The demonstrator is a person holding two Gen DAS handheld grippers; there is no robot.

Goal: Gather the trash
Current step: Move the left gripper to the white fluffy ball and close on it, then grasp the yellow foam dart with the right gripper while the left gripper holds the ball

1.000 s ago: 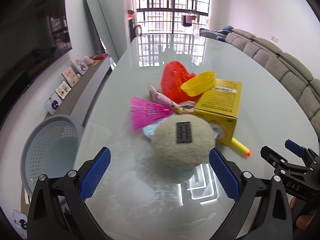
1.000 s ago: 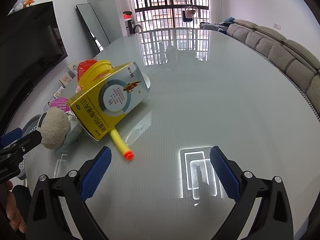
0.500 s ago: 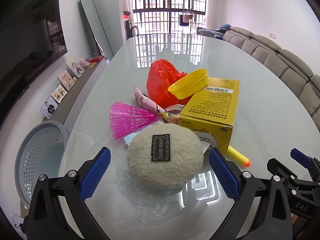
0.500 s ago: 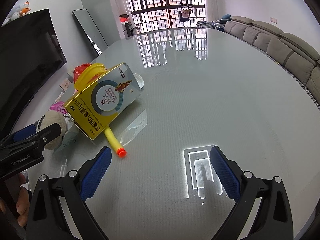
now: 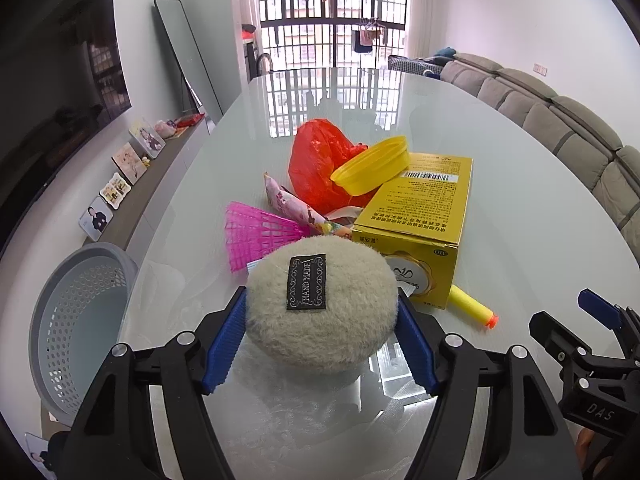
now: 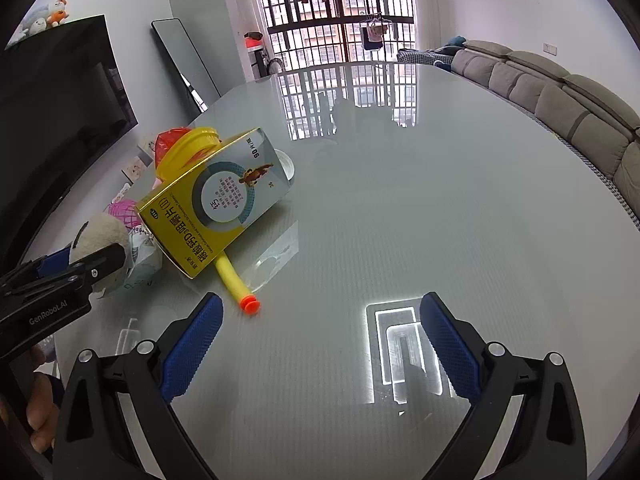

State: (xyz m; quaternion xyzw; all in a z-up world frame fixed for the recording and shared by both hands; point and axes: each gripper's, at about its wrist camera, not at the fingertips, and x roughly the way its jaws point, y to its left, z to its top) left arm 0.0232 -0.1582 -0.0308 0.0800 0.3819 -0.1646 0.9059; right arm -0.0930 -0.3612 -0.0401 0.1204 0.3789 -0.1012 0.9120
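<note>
Change: a second earlier the blue-padded left gripper [image 5: 320, 340] was spread wide, with the round cream fleece puff [image 5: 322, 304] lying ahead of it; at this moment its jaws were closing, and the puff was bracketed between the two pads [image 5: 224, 344], which were seen touching its fluffy sides.
Meaning for the task: the grasp was judged to be nearly made, so lifting toward the grey perforated plastic basket [image 5: 80, 320] at the lower left of the frame was taken as the likely next step.
Place of the puff: it was found at lower centre of the left wrist view, resting on the glossy white table [image 5: 520, 220], just in front of the pink plastic shuttlecock [image 5: 260, 234] and beside the yellow cardboard box [image 5: 424, 216].
Axis and facing: its long axis was laid across the frame, left to right, spanning the jaws; the black woven label [image 5: 306, 282] was turned upward toward the camera.
Right gripper: the right gripper [image 6: 320, 344] was held released and empty over bare table at the lower centre of its own view, the yellow foam dart [image 6: 236, 284] lying near its left pad.
</note>
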